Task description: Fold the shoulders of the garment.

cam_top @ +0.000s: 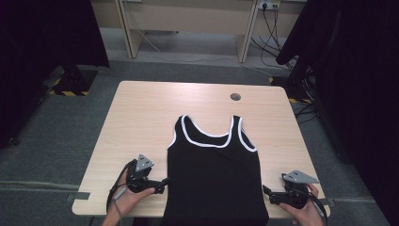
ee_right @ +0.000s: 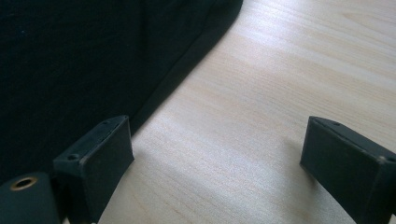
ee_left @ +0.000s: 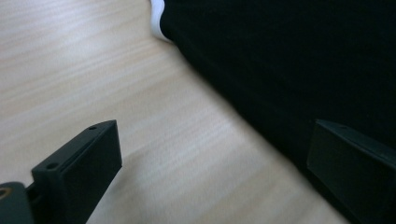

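1. Pale wood-grain table [cam_top: 141, 117] stands on grey carpet, with dark curtains hanging at both sides of the room.
2. At the near edge, the left gripper [cam_top: 163, 181] rests in a hand, its jaws spread wide and pointing at the left side seam of the black tank top [cam_top: 214, 169].
3. From the left gripper view, one jaw hangs over bare wood and the other over the dark cloth.
4. On the other side, the right gripper [cam_top: 266, 192] has its jaws wide apart, just beside the garment's right edge.
5. Spread flat, the black tank top lies with its hem at the near edge and its white-trimmed neckline [cam_top: 207, 140] toward mid-table.
6. Farther off, a round grommet [cam_top: 235, 97] sits in the tabletop.
7. Beyond it, a wooden desk [cam_top: 188, 19] stands with cables [cam_top: 273, 37] trailing beside it.
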Demonstrator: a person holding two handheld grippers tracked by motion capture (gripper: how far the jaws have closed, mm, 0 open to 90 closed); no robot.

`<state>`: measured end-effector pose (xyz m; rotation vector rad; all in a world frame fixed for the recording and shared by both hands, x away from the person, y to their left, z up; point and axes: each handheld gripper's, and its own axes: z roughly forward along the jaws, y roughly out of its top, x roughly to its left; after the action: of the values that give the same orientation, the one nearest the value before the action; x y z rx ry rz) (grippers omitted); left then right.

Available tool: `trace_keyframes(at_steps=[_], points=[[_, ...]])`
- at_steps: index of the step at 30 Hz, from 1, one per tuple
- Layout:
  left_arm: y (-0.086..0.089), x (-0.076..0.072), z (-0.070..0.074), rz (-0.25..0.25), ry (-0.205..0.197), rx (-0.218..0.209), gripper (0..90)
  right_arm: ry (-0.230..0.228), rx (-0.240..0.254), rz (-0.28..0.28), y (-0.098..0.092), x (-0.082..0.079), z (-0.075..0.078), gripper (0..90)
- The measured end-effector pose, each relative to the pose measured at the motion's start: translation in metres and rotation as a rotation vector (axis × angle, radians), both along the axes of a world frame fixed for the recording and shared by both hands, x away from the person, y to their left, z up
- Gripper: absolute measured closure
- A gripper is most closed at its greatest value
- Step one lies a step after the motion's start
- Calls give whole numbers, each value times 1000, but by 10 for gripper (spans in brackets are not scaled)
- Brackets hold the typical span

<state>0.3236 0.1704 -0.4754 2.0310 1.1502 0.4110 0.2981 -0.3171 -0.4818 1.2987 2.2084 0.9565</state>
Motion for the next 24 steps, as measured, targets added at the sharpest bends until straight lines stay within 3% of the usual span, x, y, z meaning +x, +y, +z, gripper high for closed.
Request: trace_keyframes(at_steps=[7, 11, 24], points=[[-7, 25, 8, 1, -3, -7, 22, 0, 0, 0, 0, 0, 0, 93], [-17, 50, 13, 10, -11, -1, 23, 0, 1, 1, 0, 0, 0, 93], [-40, 97, 17, 18, -26, 23, 35, 0, 0, 6, 0, 0, 0, 92]])
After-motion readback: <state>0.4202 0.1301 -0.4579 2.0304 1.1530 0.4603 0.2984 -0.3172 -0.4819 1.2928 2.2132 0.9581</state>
